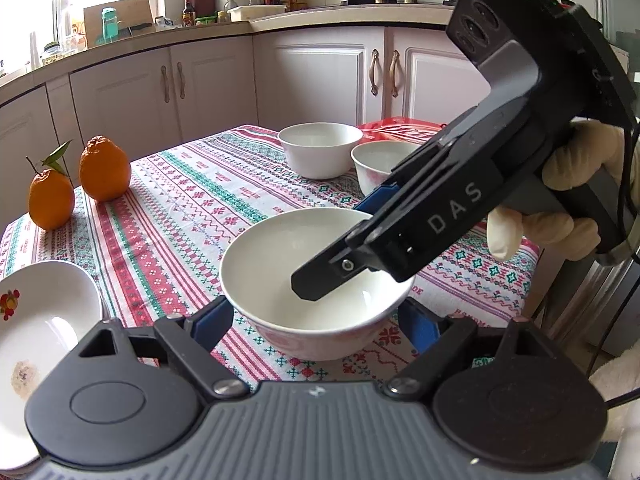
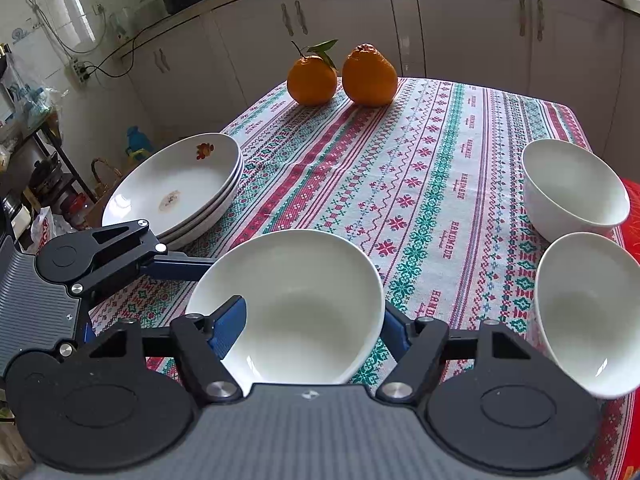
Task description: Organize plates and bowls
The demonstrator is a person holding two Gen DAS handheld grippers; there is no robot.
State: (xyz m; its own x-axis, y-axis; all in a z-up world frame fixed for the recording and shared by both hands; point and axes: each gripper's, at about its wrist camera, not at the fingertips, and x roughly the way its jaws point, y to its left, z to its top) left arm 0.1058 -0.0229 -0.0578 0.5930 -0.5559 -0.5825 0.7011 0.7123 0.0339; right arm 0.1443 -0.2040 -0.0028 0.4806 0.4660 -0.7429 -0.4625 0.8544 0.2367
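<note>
In the right wrist view, the right claw [image 2: 314,330] straddles the wall of the near white bowl [image 2: 288,304]: its blue left finger [image 2: 228,330] sits inside the bowl and the right one outside the rim, so it looks to be grasping that wall, though contact cannot be confirmed. The left claw [image 2: 188,266] enters from 9 o'clock, one finger reaching the bowl's outer side. In the left wrist view, the left claw [image 1: 316,326] is released, its fingers spread to either side of the same bowl [image 1: 280,264] on the patterned bench [image 1: 168,216]. At 10 o'clock, a stack of 3 plates [image 2: 176,188] with a flower mark lies on the bench's edge. At 3 o'clock stand 2 more white bowls [image 2: 576,184], just beside each other. At 12 o'clock, at the far edge, 2 oranges [image 2: 368,76] sit side by side, one with a leafy stem.
</note>
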